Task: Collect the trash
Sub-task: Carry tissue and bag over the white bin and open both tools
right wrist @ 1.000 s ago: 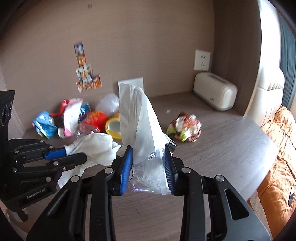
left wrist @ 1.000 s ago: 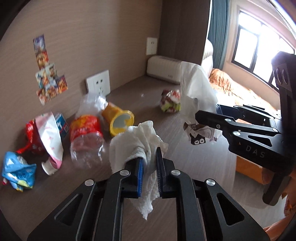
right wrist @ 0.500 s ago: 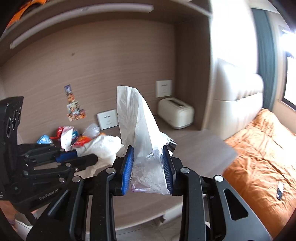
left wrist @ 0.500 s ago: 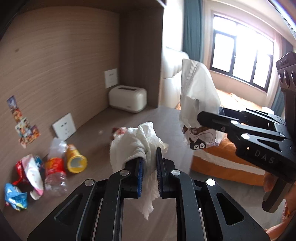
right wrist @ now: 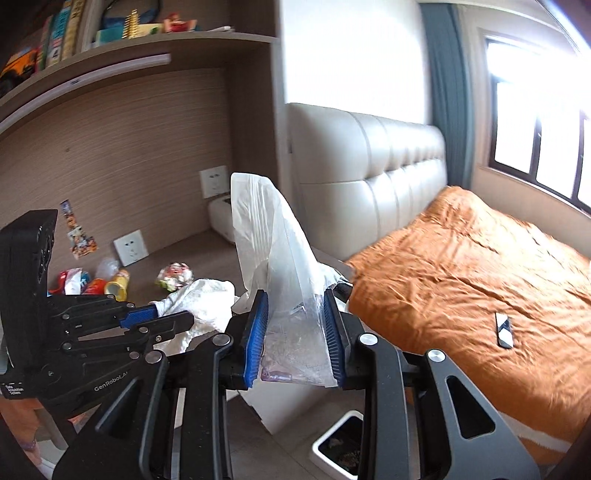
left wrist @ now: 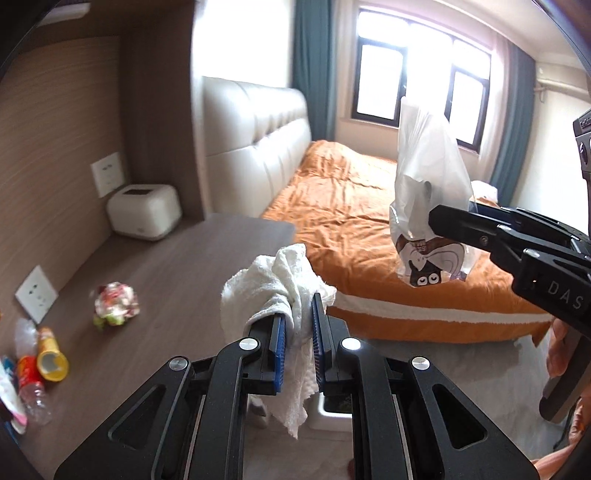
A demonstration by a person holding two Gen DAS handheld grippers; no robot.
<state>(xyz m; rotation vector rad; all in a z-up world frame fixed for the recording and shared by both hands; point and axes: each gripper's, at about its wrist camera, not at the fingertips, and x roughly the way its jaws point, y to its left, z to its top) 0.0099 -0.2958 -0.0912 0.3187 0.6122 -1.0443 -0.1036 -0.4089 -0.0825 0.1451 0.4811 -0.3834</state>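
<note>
My left gripper (left wrist: 297, 325) is shut on a crumpled white tissue (left wrist: 277, 284) and holds it in the air past the desk's edge. My right gripper (right wrist: 293, 317) is shut on a clear plastic bag (right wrist: 280, 258) with a cartoon print, which also shows in the left wrist view (left wrist: 428, 206). The left gripper and tissue (right wrist: 201, 302) sit left of the bag in the right wrist view. A white trash bin (right wrist: 341, 443) stands on the floor below both grippers. A crumpled wrapper ball (left wrist: 114, 302), a yellow cup (left wrist: 51, 360) and a bottle (left wrist: 31, 387) lie on the desk (left wrist: 177, 280).
A white box (left wrist: 144, 210) stands at the desk's back by the wall sockets. A bed with an orange cover (right wrist: 480, 280) and padded headboard (right wrist: 369, 173) fills the right side; a small remote (right wrist: 504, 328) lies on it. Shelves with books (right wrist: 55, 33) hang above the desk.
Both grippers have swung right and back from the desk toward the bed with tissue and bag still held. The desk trash has dropped to the far left; the floor bin has come into view.
</note>
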